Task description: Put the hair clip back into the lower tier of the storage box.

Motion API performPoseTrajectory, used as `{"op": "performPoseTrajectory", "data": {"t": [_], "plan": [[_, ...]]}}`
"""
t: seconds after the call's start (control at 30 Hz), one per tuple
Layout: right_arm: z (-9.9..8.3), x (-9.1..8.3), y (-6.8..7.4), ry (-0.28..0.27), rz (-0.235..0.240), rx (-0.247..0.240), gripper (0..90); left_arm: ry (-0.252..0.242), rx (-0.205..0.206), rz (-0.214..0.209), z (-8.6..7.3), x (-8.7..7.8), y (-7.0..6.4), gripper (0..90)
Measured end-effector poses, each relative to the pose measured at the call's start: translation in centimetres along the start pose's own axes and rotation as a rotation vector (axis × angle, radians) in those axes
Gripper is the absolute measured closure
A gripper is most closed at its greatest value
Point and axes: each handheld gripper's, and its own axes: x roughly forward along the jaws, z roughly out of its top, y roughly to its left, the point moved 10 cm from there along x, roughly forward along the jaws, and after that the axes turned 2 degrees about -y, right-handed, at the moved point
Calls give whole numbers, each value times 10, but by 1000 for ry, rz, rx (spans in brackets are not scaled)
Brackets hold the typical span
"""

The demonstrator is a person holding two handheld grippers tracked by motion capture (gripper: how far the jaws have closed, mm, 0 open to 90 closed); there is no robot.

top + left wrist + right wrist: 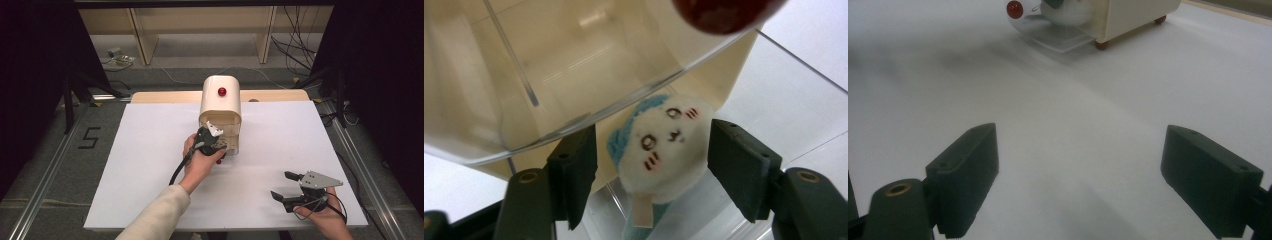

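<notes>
A cream box [220, 102] with a rounded top and a red button [221, 91] stands at the table's far middle. Its clear front door [549, 75] is swung open, with a dark red knob [724, 12] on it. Inside lies a small white plush toy [664, 145] with a blue edge and a drawn face. My left gripper [214, 140] reaches into the box's front. In the left gripper view it [654, 145] is open, with one jaw on each side of the toy and a gap on the left. My right gripper [283, 184] is open over bare table at the front right.
A white sheet [150, 165] covers the table, with wood showing at its far edge [165, 96]. From the right gripper view, the box [1128, 15], its clear door and knob [1014, 8] are far ahead. Cables lie on the floor [300, 55] behind the table.
</notes>
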Motion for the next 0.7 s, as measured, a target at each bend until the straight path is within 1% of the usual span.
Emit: {"op": "performPoseTrajectory", "data": {"t": [0.03,0.07,0.13,0.27,0.3,0.33,0.4,0.53,0.6,0.7], "plan": [[0,0,0,0,1,0,162,-5,-3,-2,0,0,0,363],[0,0,0,-1,1,1,162,-13,-19,-8,1,0,-2,355],[0,0,0,-1,1,0,162,-10,-10,3,2,-3,0,329],[0,0,0,-1,1,1,162,-10,-29,-4,2,-6,0,301],[0,0,0,-1,2,1,162,-11,-32,-2,2,-7,0,298],[0,0,0,-1,2,0,162,-6,-24,-5,2,-9,0,293],[0,0,0,0,2,0,163,-20,-36,-5,4,-10,-1,292],[0,0,0,-2,2,-2,162,-18,-34,-9,4,-14,0,285],[0,0,0,-1,1,-2,162,-29,-41,-7,6,-16,-1,281],[0,0,0,-2,2,1,162,-28,-41,-14,6,-21,-1,278]]}}
